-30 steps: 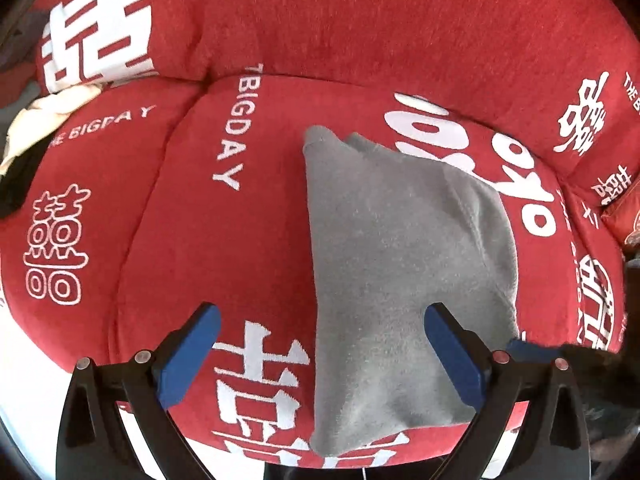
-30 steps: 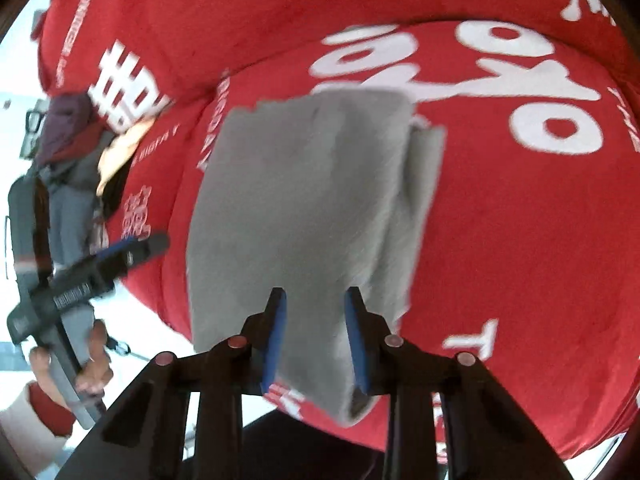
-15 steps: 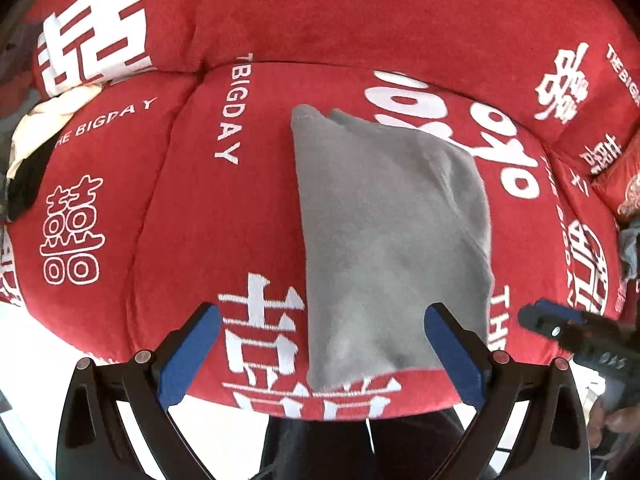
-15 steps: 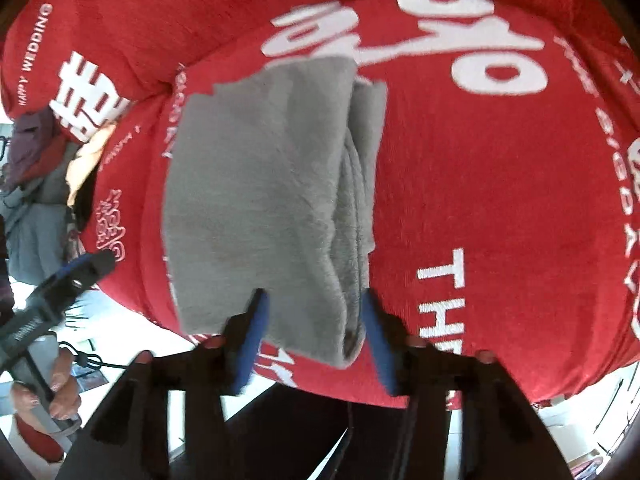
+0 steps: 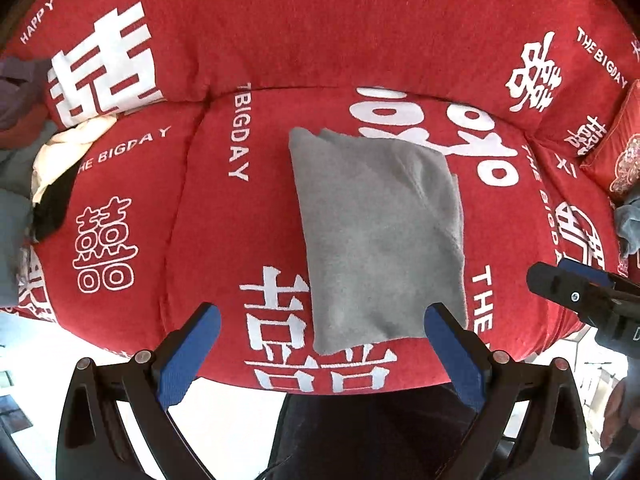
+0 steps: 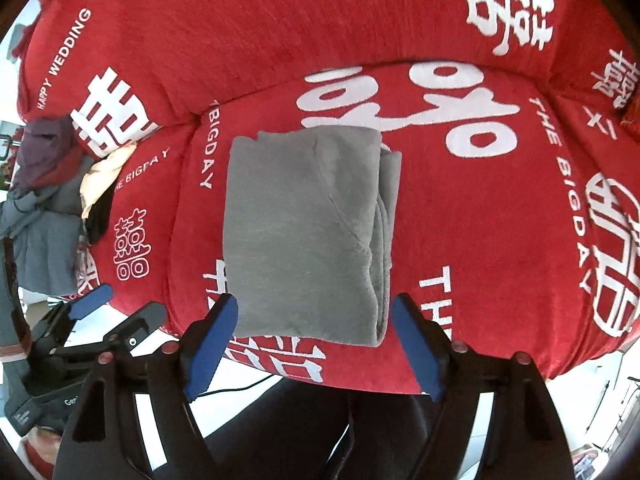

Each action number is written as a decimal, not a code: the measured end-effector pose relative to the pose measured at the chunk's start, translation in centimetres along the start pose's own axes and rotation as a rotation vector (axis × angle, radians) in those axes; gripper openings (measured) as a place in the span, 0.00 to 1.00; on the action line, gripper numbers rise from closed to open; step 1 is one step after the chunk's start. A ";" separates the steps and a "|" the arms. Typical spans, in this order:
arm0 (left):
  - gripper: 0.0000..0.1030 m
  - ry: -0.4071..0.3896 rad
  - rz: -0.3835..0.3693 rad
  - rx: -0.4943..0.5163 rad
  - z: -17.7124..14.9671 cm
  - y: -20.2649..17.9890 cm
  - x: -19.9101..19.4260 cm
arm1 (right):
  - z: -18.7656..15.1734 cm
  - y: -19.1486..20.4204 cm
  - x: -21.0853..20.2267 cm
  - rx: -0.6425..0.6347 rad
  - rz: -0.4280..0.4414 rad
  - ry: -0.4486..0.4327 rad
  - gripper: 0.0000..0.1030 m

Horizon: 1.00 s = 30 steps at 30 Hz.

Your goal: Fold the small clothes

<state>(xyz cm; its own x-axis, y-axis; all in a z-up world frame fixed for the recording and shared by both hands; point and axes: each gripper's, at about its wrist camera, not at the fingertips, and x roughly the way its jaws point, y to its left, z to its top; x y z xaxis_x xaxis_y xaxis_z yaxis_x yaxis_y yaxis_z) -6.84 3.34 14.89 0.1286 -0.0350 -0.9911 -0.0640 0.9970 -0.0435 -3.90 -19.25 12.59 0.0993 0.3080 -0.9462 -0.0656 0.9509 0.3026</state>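
The gray cloth [image 6: 308,232] lies folded flat near the front edge of the red sofa seat [image 6: 500,240]. Your right claw [image 6: 314,344] has just spread wide, empty; your left claw [image 5: 322,354] gapes empty too. More clothes [image 6: 44,208] wait at the left edge.

A red plush sofa [image 5: 248,216] printed with white characters and the words "THE BIGDAY" carries everything here. A folded grey fleece garment [image 5: 376,236] lies flat on its middle seat cushion, reaching from mid-cushion to the near edge, its layered folds showing along the right side. At the far left lies a heap of cream, black and grey clothes [image 6: 60,200].
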 end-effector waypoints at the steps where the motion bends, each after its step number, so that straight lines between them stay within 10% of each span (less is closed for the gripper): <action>1: 0.99 -0.002 0.005 0.014 0.0 -0.2 -0.4 | -0.1 0.3 -0.5 -0.007 -0.009 -0.012 0.80; 5: 0.99 0.001 0.023 0.041 -0.2 -0.8 -1.3 | -0.4 1.2 -1.9 -0.030 -0.086 -0.076 0.93; 30: 0.99 0.024 0.072 0.003 -0.1 0.1 -2.1 | -0.6 2.4 -1.6 -0.032 -0.201 0.028 0.93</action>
<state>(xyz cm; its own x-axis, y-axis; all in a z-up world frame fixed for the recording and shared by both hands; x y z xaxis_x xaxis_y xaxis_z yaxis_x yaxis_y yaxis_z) -7.22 3.51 16.91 0.1002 0.0350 -0.9943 -0.0689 0.9972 0.0281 -4.77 -17.51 14.78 0.0857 0.1111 -0.9901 -0.0785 0.9914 0.1044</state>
